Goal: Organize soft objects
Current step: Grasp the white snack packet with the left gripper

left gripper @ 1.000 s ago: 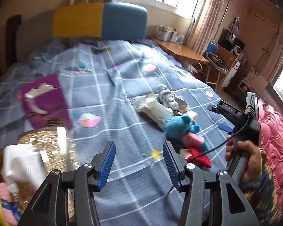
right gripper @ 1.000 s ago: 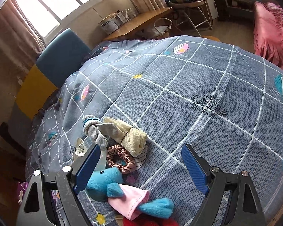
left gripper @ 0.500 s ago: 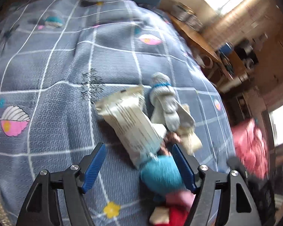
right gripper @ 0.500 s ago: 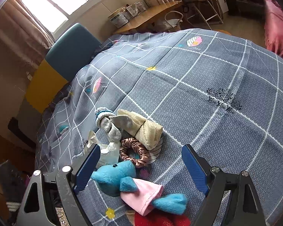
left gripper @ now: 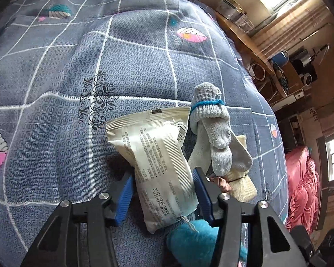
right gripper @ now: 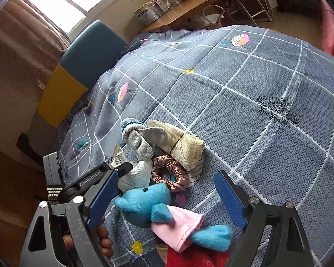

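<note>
A pile of soft things lies on the grey checked bedspread (left gripper: 55, 93). My left gripper (left gripper: 163, 191) is open, its blue pads on either side of a white tissue packet (left gripper: 158, 158), close to its edges. Beside the packet lie a grey sock bundle (left gripper: 211, 122) and a cream cloth roll (left gripper: 240, 184). My right gripper (right gripper: 167, 195) is open and empty above a blue plush toy (right gripper: 144, 200) with a pink cloth (right gripper: 178, 224). The right wrist view also shows a brown scrunchie (right gripper: 169, 173), the sock bundle (right gripper: 135, 138), the cream roll (right gripper: 180, 142) and the packet (right gripper: 135, 173).
A red cloth (right gripper: 193, 258) lies at the near edge of the pile. A blue and yellow headboard (right gripper: 78, 66) stands at the far end of the bed. A wooden desk (right gripper: 189, 6) with jars stands beyond the bed. A pink quilt (left gripper: 300, 189) lies at the right.
My left gripper has swung from the bed's side over to the pile and come down around the tissue packet. My right gripper has shifted slightly closer to the pile.
</note>
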The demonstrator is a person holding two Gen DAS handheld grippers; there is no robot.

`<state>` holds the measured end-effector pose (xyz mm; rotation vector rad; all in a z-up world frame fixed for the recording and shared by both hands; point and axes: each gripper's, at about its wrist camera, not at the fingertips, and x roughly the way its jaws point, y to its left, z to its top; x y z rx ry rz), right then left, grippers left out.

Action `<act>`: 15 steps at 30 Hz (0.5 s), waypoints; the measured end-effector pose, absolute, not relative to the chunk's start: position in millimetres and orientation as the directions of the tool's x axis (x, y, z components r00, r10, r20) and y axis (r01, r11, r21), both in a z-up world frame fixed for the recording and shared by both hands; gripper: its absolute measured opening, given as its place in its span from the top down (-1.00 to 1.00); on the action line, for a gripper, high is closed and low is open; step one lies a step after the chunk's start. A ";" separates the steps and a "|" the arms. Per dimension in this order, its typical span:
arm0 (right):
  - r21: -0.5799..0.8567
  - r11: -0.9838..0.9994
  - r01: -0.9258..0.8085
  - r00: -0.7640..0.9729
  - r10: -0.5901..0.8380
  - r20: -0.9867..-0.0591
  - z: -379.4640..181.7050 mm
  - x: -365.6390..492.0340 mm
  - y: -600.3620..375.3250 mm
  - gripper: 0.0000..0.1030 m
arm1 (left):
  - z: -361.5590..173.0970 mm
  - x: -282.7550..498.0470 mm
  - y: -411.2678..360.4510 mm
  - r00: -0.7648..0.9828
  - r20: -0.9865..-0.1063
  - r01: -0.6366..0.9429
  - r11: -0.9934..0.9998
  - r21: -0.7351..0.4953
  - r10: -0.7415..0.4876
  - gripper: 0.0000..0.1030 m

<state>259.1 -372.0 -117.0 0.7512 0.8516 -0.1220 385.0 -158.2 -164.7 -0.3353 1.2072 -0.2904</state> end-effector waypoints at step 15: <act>0.287 0.946 0.151 0.593 0.146 -0.792 -100.9 304.1 -315.5 -0.52 | -161.3 292.3 -86.0 0.333 -0.915 0.113 0.973 -0.201 -0.228 0.06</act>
